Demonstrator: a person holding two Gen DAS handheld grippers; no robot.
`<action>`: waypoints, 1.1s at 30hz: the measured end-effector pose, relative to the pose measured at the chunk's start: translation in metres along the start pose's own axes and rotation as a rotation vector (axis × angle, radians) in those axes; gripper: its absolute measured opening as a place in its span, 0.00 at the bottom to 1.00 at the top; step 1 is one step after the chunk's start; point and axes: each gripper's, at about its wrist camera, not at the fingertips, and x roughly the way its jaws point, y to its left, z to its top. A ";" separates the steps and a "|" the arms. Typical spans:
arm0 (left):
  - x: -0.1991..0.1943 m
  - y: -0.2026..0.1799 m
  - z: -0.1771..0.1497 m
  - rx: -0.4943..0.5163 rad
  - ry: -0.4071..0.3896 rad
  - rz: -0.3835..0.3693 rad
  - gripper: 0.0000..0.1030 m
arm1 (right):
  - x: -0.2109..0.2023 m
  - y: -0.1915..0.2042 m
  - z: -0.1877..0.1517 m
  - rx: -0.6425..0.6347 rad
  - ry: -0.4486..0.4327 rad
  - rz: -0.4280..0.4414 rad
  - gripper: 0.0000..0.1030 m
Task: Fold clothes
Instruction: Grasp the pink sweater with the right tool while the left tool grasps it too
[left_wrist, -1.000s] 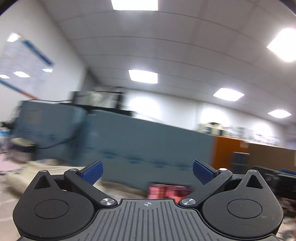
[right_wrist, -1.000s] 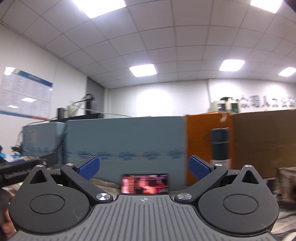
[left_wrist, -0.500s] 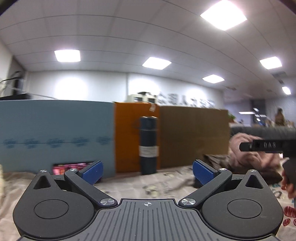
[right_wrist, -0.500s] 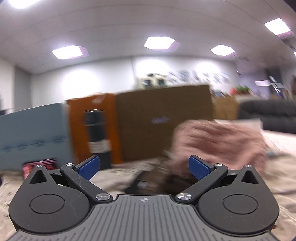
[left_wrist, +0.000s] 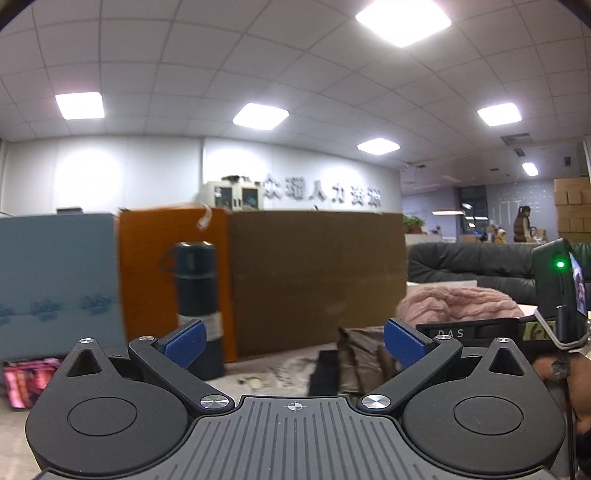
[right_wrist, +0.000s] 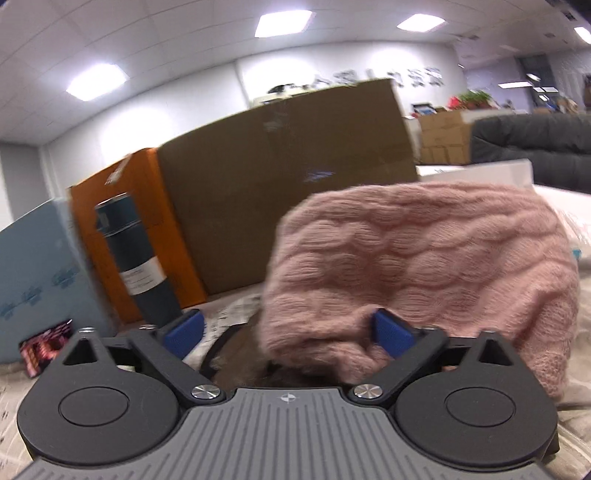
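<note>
A pink cable-knit sweater (right_wrist: 424, 266) lies bunched on top of a brown garment (right_wrist: 251, 373) on the patterned table cover. My right gripper (right_wrist: 288, 332) is open and right up against it. The sweater's lower fold bulges between the blue fingertips (right_wrist: 391, 334), and its far side is hidden. In the left wrist view my left gripper (left_wrist: 294, 343) is open and holds nothing. It sits further back, with the brown garment (left_wrist: 362, 362) and the pink sweater (left_wrist: 454, 302) ahead to its right.
A dark thermos (left_wrist: 195, 288) stands before an orange box (left_wrist: 147, 266), a brown cardboard box (left_wrist: 317, 273) and a blue panel (left_wrist: 55, 280). A hand (left_wrist: 576, 376) holds the right tool's black body (left_wrist: 480, 330). A black sofa (right_wrist: 535, 136) is behind.
Both views have swung right, from the blue panel to the boxes and the clothes. The right gripper has come much closer to the pink sweater. Both stay open.
</note>
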 end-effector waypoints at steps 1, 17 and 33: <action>0.008 -0.003 -0.001 -0.017 0.015 -0.021 1.00 | 0.001 -0.008 0.000 0.025 -0.001 -0.011 0.50; 0.148 -0.107 -0.021 -0.037 0.207 -0.328 1.00 | -0.107 -0.145 -0.002 0.248 -0.226 -0.026 0.21; 0.179 -0.166 -0.049 0.124 0.314 -0.409 0.27 | -0.113 -0.186 0.006 0.305 -0.273 0.090 0.88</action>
